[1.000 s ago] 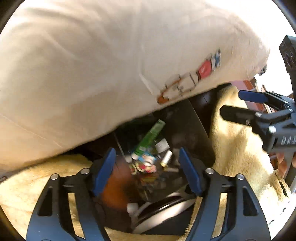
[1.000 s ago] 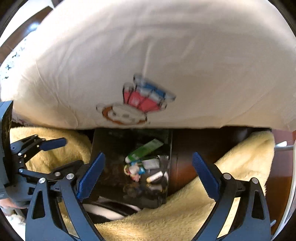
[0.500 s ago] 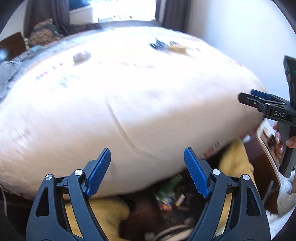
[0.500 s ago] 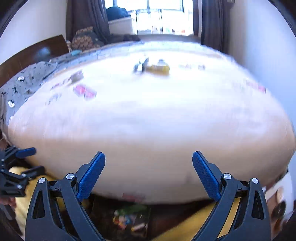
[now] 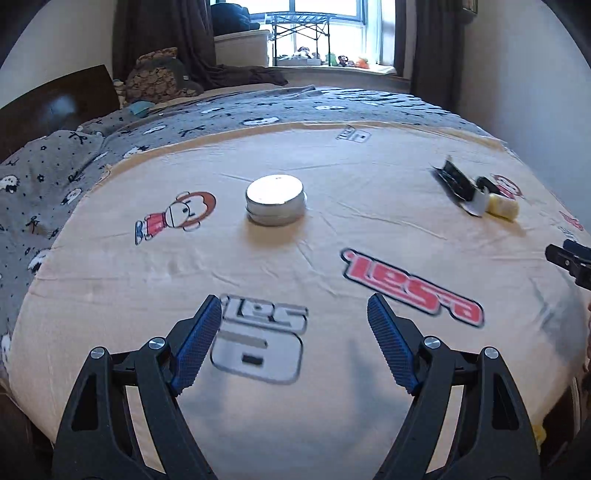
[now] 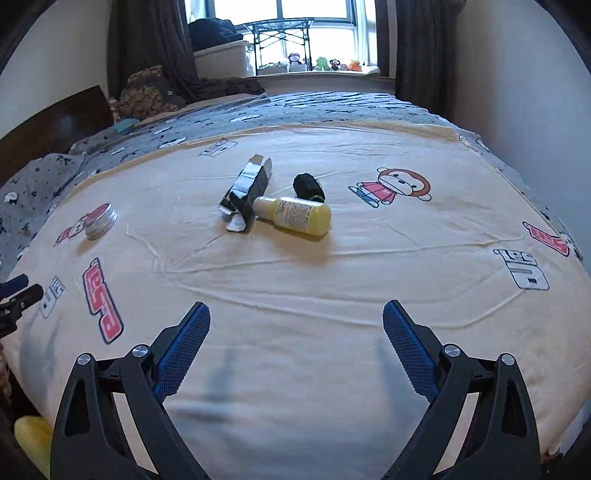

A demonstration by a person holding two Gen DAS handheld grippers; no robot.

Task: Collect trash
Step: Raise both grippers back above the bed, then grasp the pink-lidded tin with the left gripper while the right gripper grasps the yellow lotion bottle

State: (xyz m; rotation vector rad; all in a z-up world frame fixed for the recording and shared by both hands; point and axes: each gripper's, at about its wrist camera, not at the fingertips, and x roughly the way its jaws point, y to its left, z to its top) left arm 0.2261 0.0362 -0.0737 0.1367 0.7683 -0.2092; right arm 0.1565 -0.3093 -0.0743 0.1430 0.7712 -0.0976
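Observation:
On the cream printed sheet point(image 5: 369, 221) of a bed lie a round silver tin point(image 5: 276, 199) point(image 6: 100, 220), an opened black carton point(image 6: 247, 192) point(image 5: 456, 182), a yellow bottle point(image 6: 295, 216) point(image 5: 502, 206) on its side and a crumpled black scrap point(image 6: 308, 186). My left gripper point(image 5: 293, 299) hovers open above the sheet's near edge, well short of the tin, with nothing between its fingers. My right gripper point(image 6: 296, 305) is also open and empty, short of the carton and bottle. Each gripper shows at the edge of the other's view point(image 5: 569, 258) point(image 6: 18, 291).
A grey patterned blanket point(image 5: 55, 177) covers the far and left part of the bed. A dark headboard point(image 5: 55, 107) stands at the left, a window point(image 6: 314, 33) with curtains at the back, and a white wall point(image 6: 517, 92) on the right. Yellow fleece point(image 6: 31, 435) shows below the bed's edge.
Both grippers have risen from the dark bin of trash beside the bed to above the mattress top. The tin, carton and bottle have come into view. The left jaws stand slightly wider.

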